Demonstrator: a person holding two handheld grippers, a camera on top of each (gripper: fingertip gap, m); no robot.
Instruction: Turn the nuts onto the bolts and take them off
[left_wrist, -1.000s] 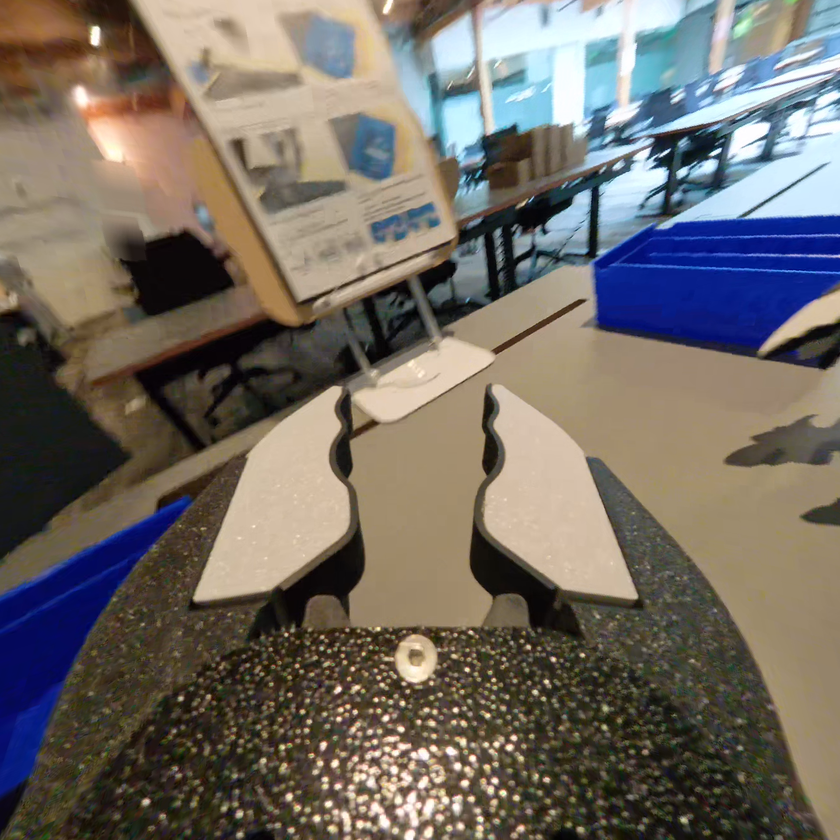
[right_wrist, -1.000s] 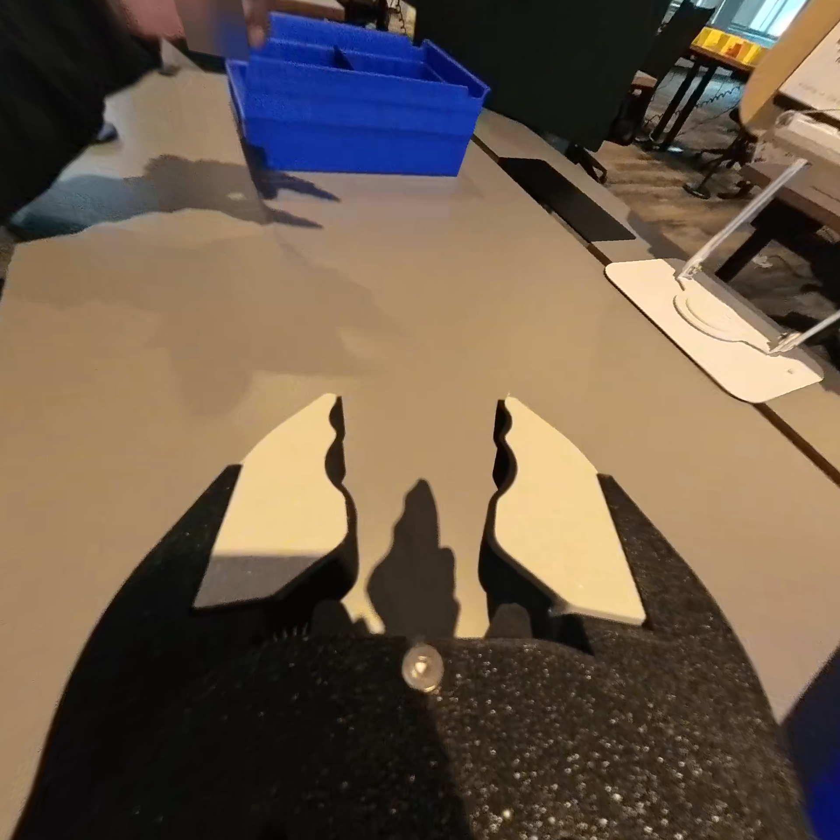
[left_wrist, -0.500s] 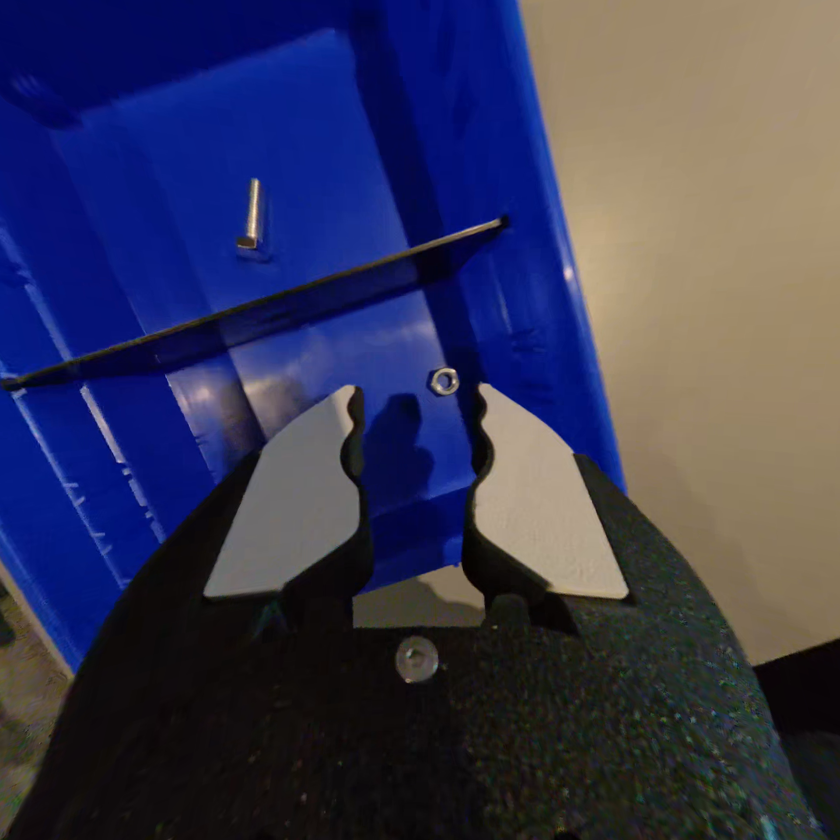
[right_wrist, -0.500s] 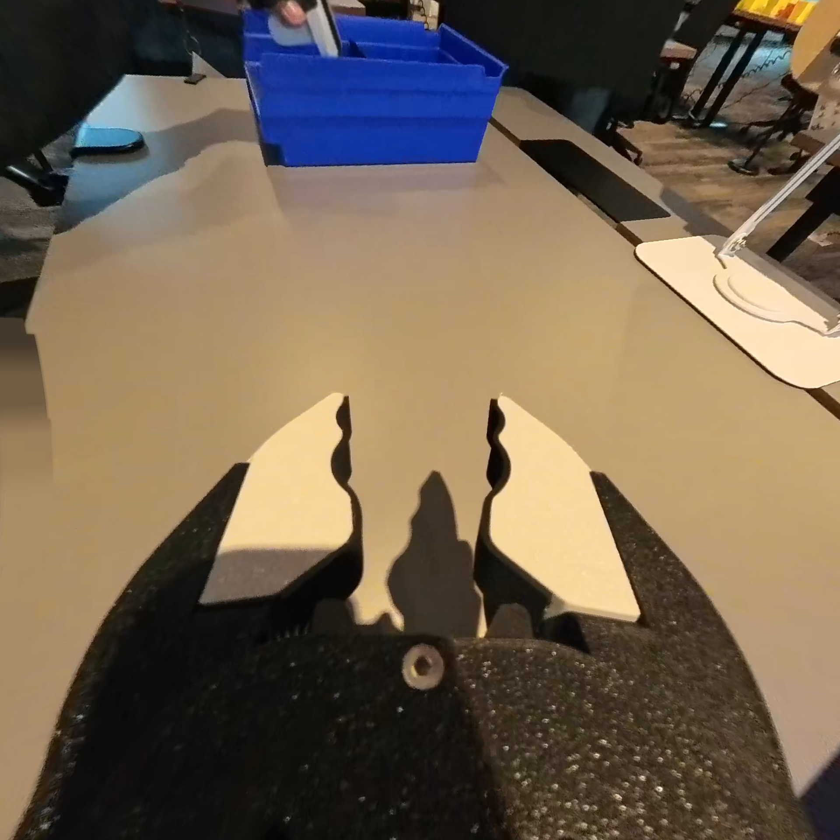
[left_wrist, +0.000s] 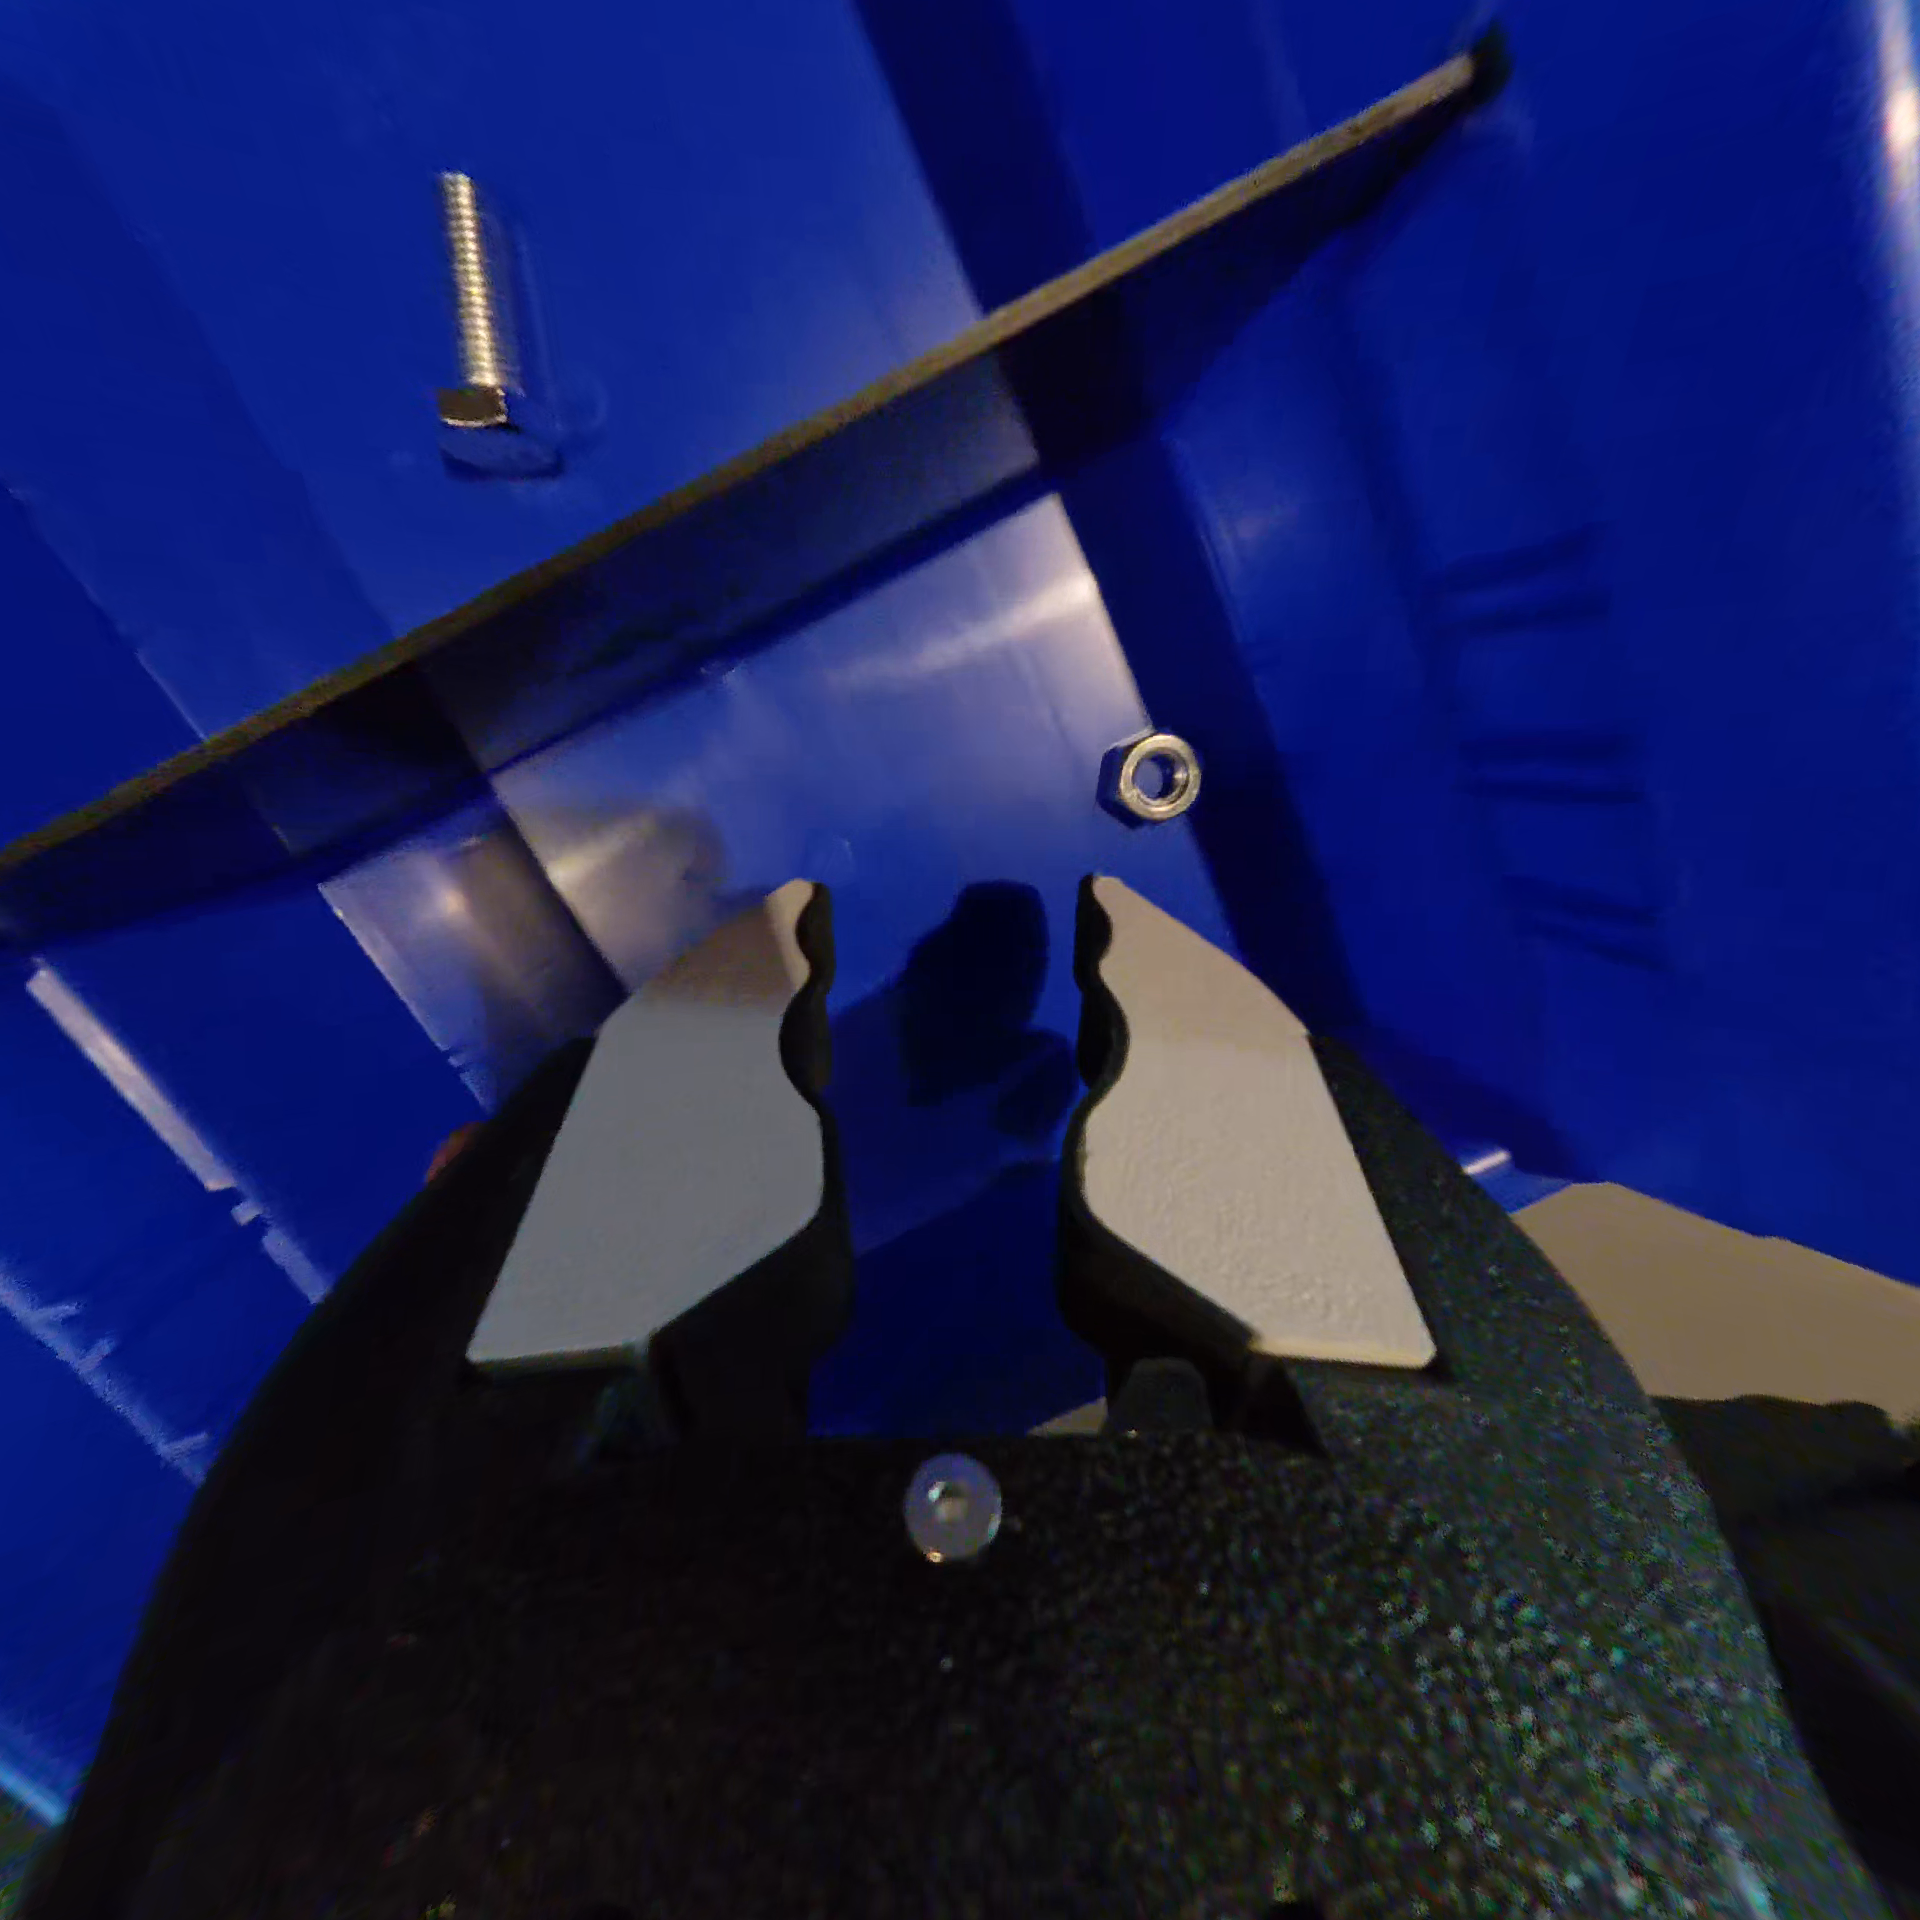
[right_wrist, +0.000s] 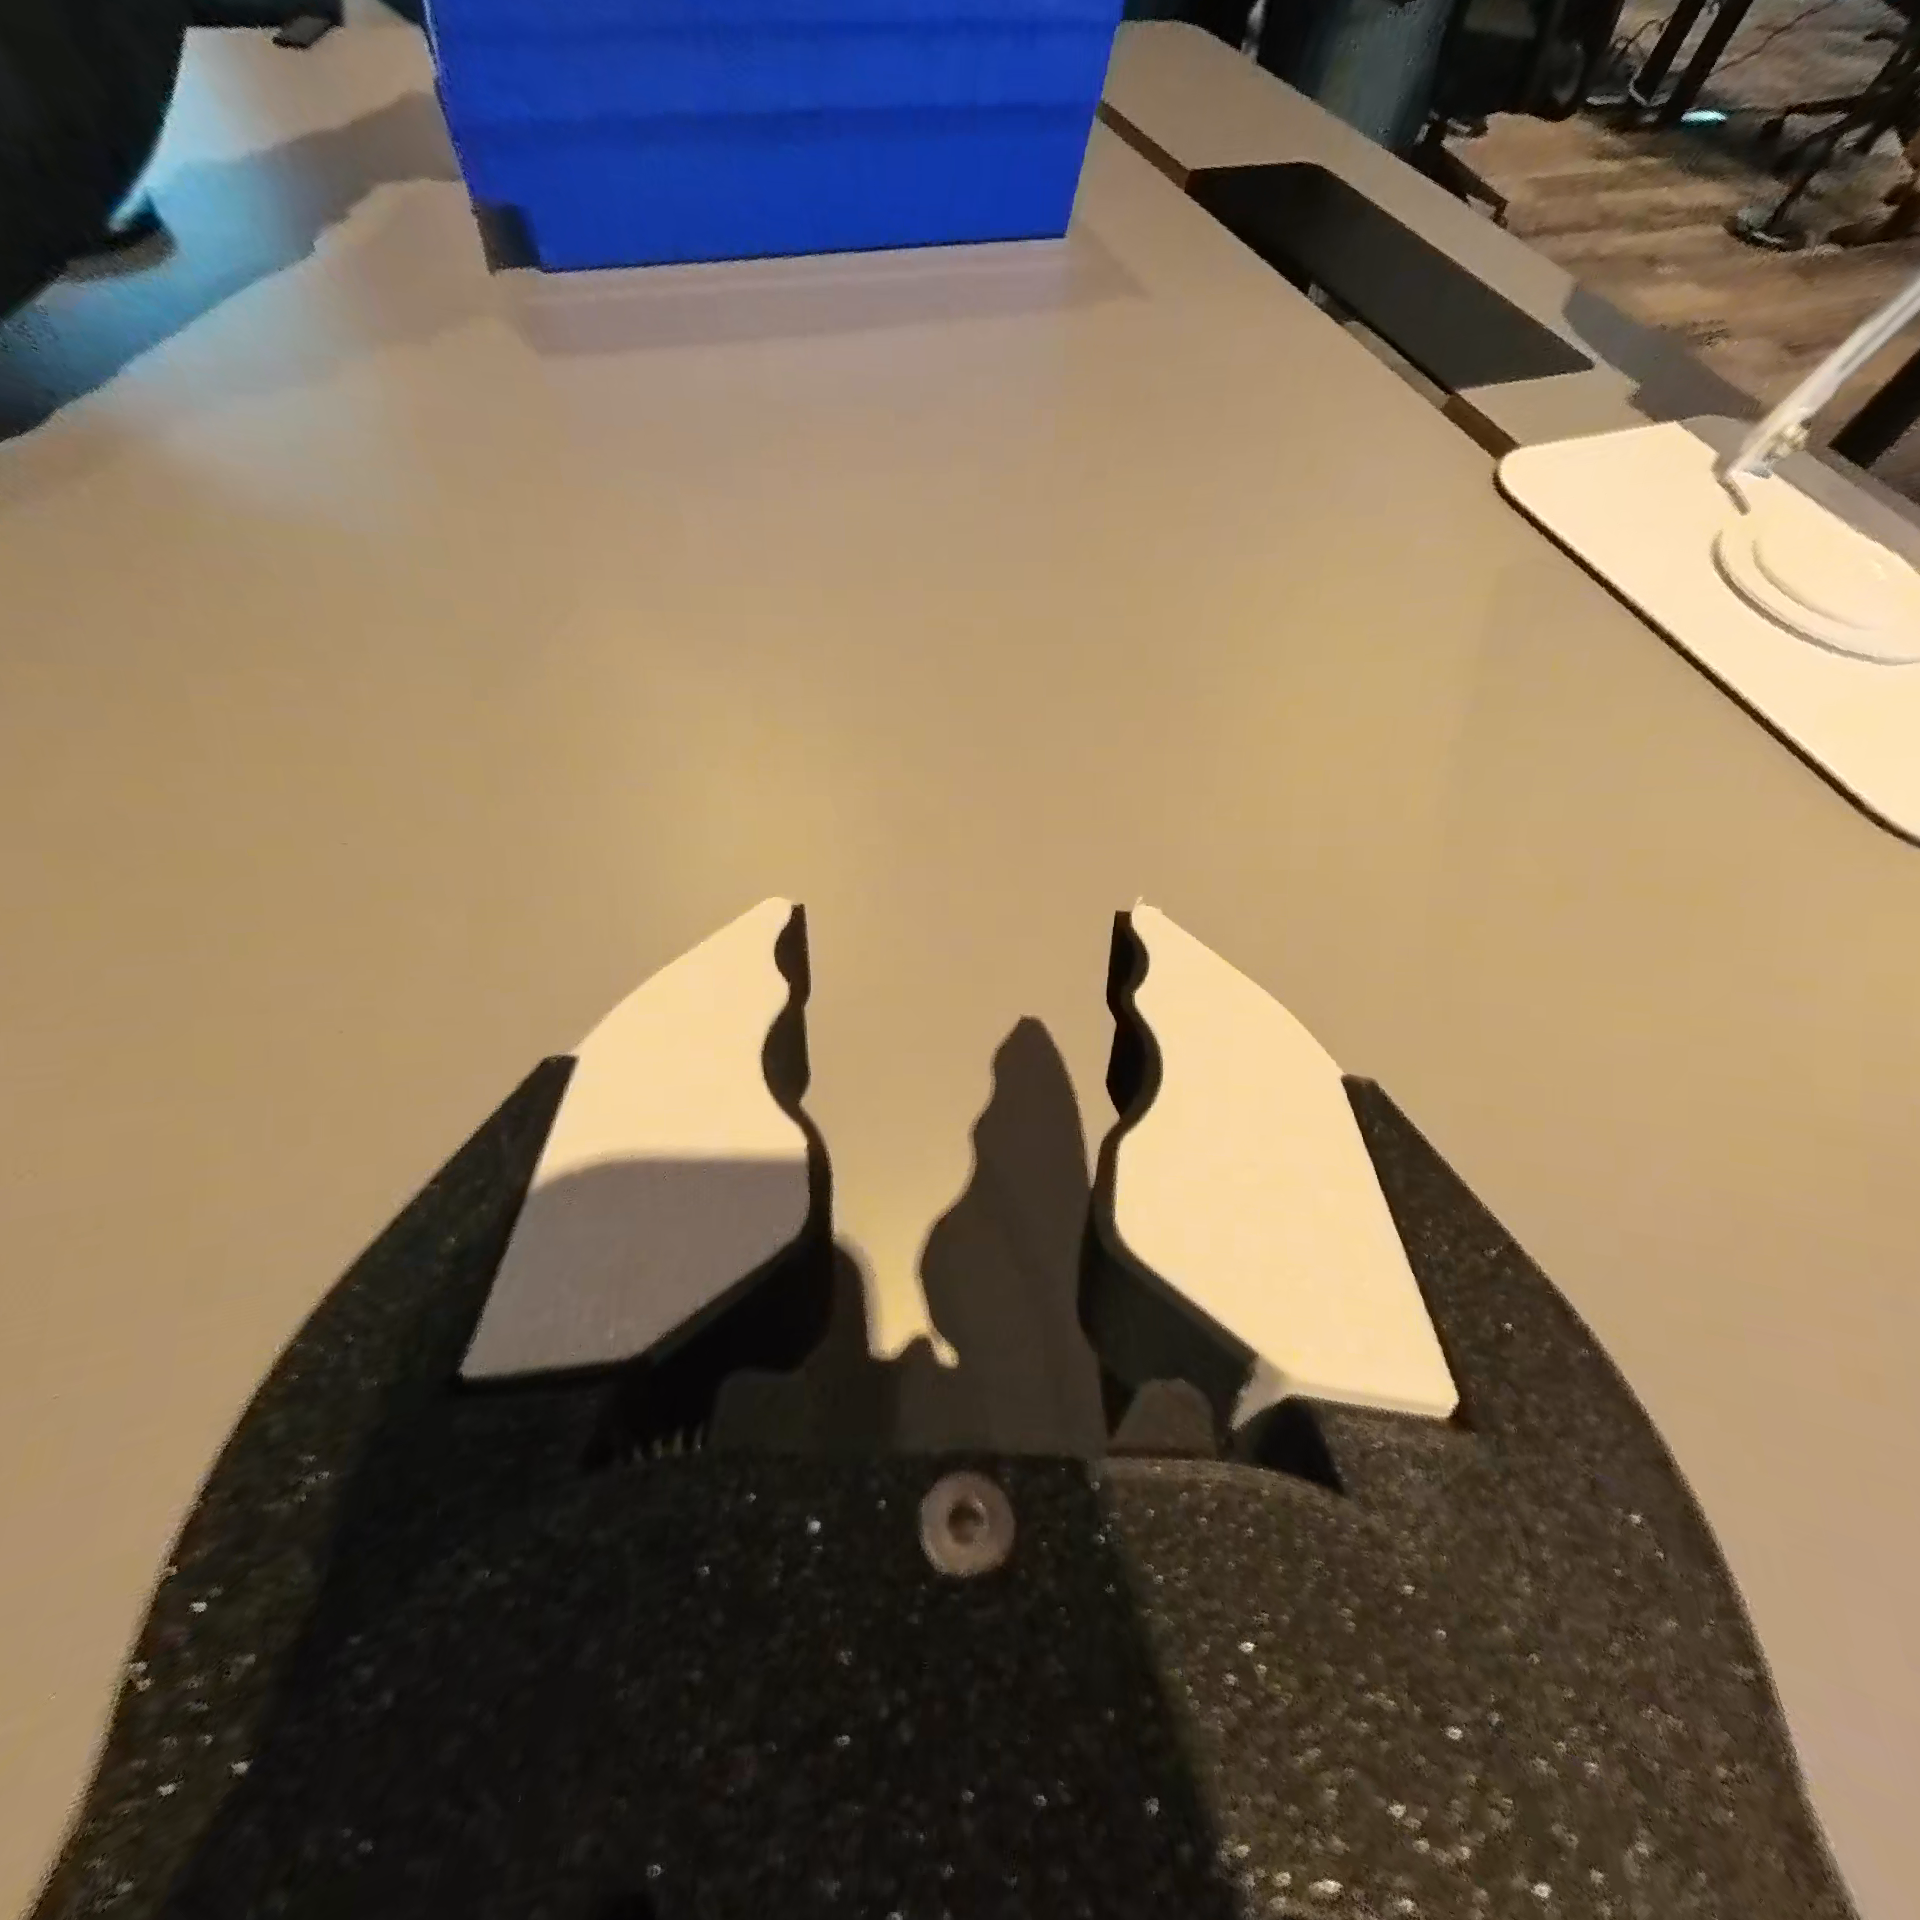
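Two hand-held grippers are seen, and neither is grasping anything. The left hand-held gripper (left_wrist: 951, 899) has been brought from looking out across the room a second ago to being dipped inside the blue bin (left_wrist: 1558, 520), and since half a second ago it has been lowered closer to the bin floor, its fingers kept spread and empty. A single nut (left_wrist: 1151, 780) lies flat on the floor of the near compartment, close to the right wall and just ahead of the right fingertip, slightly to its right rather than between the fingers. Beyond the black divider (left_wrist: 727, 488) a bolt (left_wrist: 473, 301) lies in the far compartment, well apart from the nut.

The right hand-held gripper (right_wrist: 956, 914) is held released over the bare worktop (right_wrist: 727, 623), with the bin (right_wrist: 769, 135) now nearer ahead than before and a white stand base (right_wrist: 1662, 582) off to the right.

The change suggests that the pick-up of the nut is being started; no threading has yet been done. A small shift rightward is judged necessary before closing, and the nearby wall may crowd the outer finger.
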